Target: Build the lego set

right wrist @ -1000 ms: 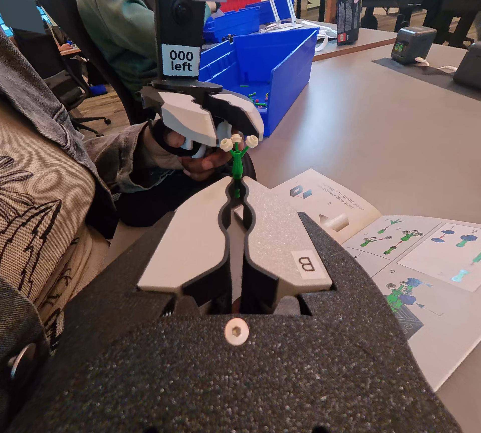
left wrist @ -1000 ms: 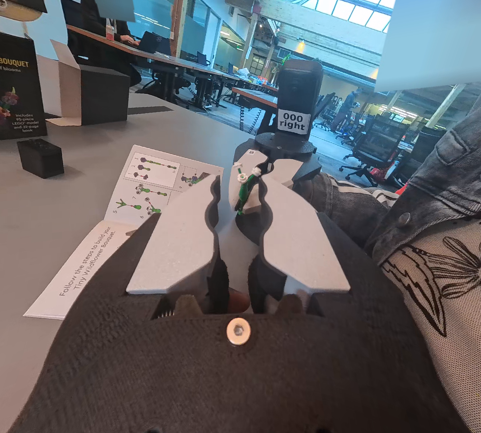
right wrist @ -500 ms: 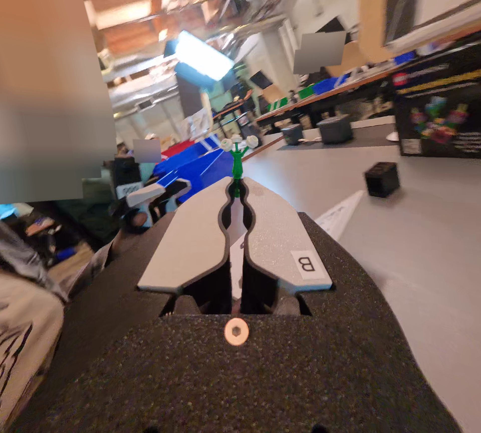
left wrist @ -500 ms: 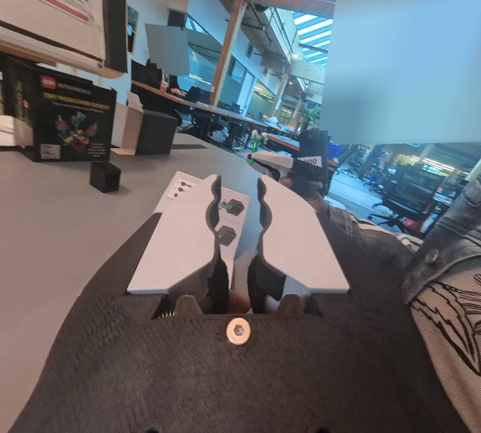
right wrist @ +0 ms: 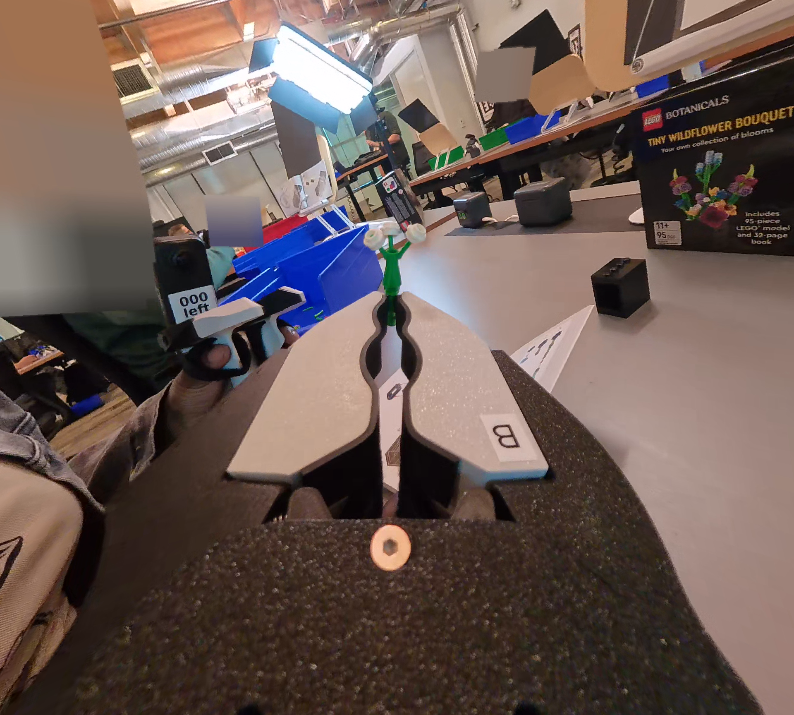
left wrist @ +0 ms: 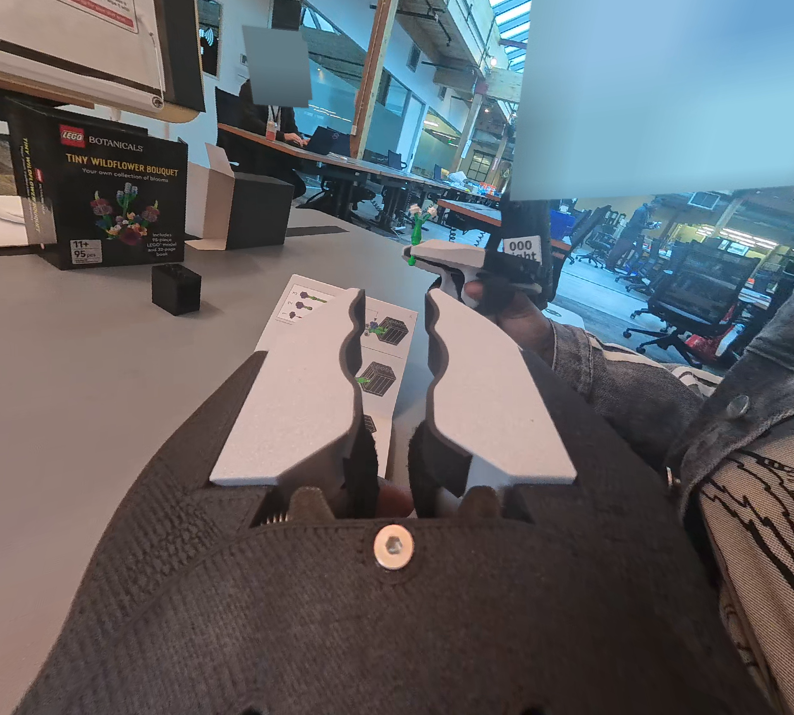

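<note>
My right gripper (right wrist: pixel 392 298) is shut on a green flower stem with white buds (right wrist: pixel 392 260), held upright above the grey table. The stem also shows in the left wrist view (left wrist: pixel 417 231), sticking up from the right gripper (left wrist: pixel 412 253). My left gripper (left wrist: pixel 394 299) is open and empty, over the instruction booklet (left wrist: pixel 384 344). It shows far left in the right wrist view (right wrist: pixel 275 303). A small black cube base (right wrist: pixel 621 287) stands on the table ahead and right of the stem; it also shows in the left wrist view (left wrist: pixel 176 289).
The black set box (left wrist: pixel 107 195) stands at the back; it also shows in the right wrist view (right wrist: pixel 717 174). An open black and white carton (left wrist: pixel 245 213) sits beside it. A blue parts bin (right wrist: pixel 318 264) is at the table's left edge. A person's sleeve (left wrist: pixel 644 385) is on the right. One gripper's finger ends stand about 10 centimetres off the other's. The small black cube base (right wrist: pixel 621 287) lies around 20 centimetres away from my right fingertips.
The two grippers have drawn apart from their meeting point. My right gripper swung right toward the black cube with the stem; my left gripper turned left, staying open and empty.
</note>
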`<state>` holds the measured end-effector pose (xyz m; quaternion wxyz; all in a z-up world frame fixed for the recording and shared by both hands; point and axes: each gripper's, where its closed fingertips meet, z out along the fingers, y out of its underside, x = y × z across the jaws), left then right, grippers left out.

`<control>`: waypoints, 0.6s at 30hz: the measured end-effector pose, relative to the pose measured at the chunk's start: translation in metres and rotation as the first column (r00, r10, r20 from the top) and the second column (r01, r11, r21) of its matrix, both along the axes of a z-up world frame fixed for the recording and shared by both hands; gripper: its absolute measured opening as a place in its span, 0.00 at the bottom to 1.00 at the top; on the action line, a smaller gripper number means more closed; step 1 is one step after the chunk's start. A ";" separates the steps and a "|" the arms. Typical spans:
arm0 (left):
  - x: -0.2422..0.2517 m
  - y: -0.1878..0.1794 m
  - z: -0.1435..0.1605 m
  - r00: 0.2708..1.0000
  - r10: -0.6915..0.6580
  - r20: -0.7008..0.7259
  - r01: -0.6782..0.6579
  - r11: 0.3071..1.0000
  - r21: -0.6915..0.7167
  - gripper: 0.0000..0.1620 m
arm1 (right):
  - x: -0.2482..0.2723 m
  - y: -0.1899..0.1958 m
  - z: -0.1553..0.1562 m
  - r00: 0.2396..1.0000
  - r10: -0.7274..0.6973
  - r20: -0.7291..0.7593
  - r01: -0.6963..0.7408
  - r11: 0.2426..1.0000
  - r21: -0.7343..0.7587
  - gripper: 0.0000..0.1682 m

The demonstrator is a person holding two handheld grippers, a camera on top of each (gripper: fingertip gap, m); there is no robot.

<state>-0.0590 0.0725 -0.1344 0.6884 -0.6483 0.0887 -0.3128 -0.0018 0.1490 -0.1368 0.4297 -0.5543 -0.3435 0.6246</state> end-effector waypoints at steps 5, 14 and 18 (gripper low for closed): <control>0.005 0.000 -0.003 0.999 -0.021 -0.027 0.020 1.000 -0.012 0.16 | -0.003 -0.007 -0.001 0.999 0.037 0.016 -0.038 0.999 0.013 0.02; 0.014 0.000 -0.007 0.994 -0.027 -0.105 0.025 1.000 -0.017 0.16 | -0.005 -0.013 0.004 0.995 0.094 -0.012 -0.094 0.995 -0.016 0.02; 0.018 0.001 -0.009 0.989 -0.030 -0.142 0.027 0.999 -0.022 0.16 | -0.008 -0.020 0.000 0.993 0.118 0.021 -0.118 0.993 0.014 0.02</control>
